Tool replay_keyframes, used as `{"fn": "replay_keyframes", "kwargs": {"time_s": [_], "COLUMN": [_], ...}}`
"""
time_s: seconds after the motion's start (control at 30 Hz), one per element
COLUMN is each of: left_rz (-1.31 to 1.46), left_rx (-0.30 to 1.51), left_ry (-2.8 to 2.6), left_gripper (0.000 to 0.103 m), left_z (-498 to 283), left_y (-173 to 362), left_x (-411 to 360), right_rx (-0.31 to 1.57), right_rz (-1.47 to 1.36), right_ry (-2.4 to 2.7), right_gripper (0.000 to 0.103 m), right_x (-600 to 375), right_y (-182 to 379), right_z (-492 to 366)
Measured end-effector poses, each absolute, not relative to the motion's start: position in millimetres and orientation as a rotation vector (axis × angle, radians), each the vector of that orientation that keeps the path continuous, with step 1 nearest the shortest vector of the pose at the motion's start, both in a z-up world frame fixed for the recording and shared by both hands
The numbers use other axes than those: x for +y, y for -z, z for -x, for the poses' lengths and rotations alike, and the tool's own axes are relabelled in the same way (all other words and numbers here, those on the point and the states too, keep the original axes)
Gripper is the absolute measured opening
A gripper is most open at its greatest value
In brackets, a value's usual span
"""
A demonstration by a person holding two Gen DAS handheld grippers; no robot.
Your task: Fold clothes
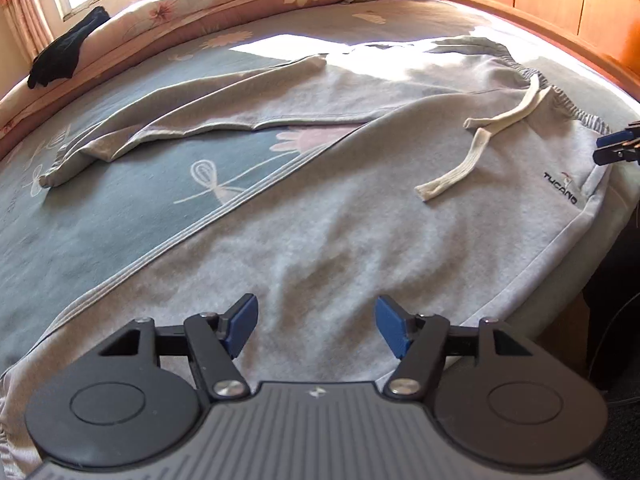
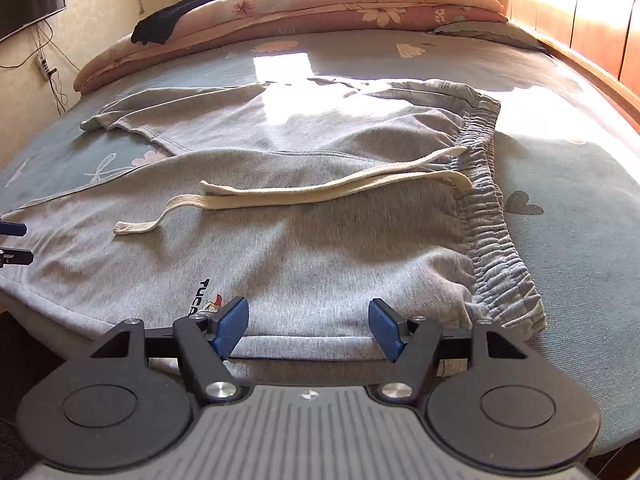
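Grey sweatpants (image 1: 340, 220) lie spread on the bed, one leg angled off to the far left. A cream drawstring (image 1: 472, 160) trails over the front near the black logo (image 1: 560, 188). My left gripper (image 1: 316, 320) is open over the near leg, nothing between its blue pads. In the right wrist view the sweatpants (image 2: 320, 248) show their elastic waistband (image 2: 492, 232) at the right and the drawstring (image 2: 320, 194) across the middle. My right gripper (image 2: 308, 326) is open at the near hem beside the logo (image 2: 206, 296), empty. The left gripper's fingertips (image 2: 14, 240) peek in at the left edge.
The blue-grey flowered bedsheet (image 1: 120, 200) shows around the pants. Folded quilts and pillows are stacked at the far end, with a black garment (image 2: 176, 16) on them. A wooden headboard (image 1: 560, 8) runs along the right. The bed edge drops off near the right gripper's tips (image 1: 618, 146).
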State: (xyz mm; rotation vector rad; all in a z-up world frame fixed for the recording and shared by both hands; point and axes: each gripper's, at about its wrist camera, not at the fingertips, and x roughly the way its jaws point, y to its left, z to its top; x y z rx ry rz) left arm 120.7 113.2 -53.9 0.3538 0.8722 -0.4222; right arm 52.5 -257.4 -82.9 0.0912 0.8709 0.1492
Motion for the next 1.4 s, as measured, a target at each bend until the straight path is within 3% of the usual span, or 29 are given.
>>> {"fn": "replay_keyframes", "kwargs": {"time_s": [0.17, 0.6, 0.63, 0.67, 0.7, 0.83, 0.97, 1.17, 1.27, 1.4], "left_rz": [-0.494, -0.398, -0.389, -0.38, -0.37, -0.38, -0.361, -0.329, -0.295, -0.252], "left_rx": [0.837, 0.945, 0.947, 0.95, 0.954, 0.958, 0.947, 0.982, 0.952, 0.908], "left_ry": [0.542, 0.55, 0.542, 0.535, 0.529, 0.523, 0.562, 0.573, 0.557, 0.491], "left_gripper": [0.072, 0.079, 0.081, 0.081, 0.081, 0.081, 0.081, 0.087, 0.087, 0.087], "left_z": [-119.3, -123.4, -122.8, -122.7, -122.9, -122.3, -119.8, -117.9, -115.0, -119.0], "left_y": [71.6, 96.9, 97.6, 97.9, 98.0, 96.3, 88.7, 98.2, 93.6, 83.3], "left_x": [48.1, 30.1, 31.2, 32.3, 33.3, 31.8, 27.0, 24.2, 33.8, 62.1], "right_rx": [0.917, 0.758, 0.748, 0.743, 0.751, 0.766, 0.765, 0.768, 0.721, 0.684], "right_rz": [-0.044, -0.639, -0.634, -0.622, -0.588, -0.495, -0.469, -0.322, -0.26, -0.213], "right_ry": [0.076, 0.167, 0.177, 0.19, 0.213, 0.248, 0.256, 0.329, 0.369, 0.377], "right_gripper": [0.073, 0.076, 0.073, 0.06, 0.036, 0.028, 0.028, 0.049, 0.065, 0.069], "right_x": [-281.7, -376.2, -375.9, -375.0, -372.9, -374.9, -377.0, -355.7, -346.5, -335.0], "right_y": [93.2, 114.7, 115.4, 115.9, 115.7, 110.6, 107.3, 94.9, 78.5, 62.7], "right_z": [-45.2, -33.1, -35.7, -38.1, -39.9, -39.6, -38.1, -37.7, -29.3, -25.9]}}
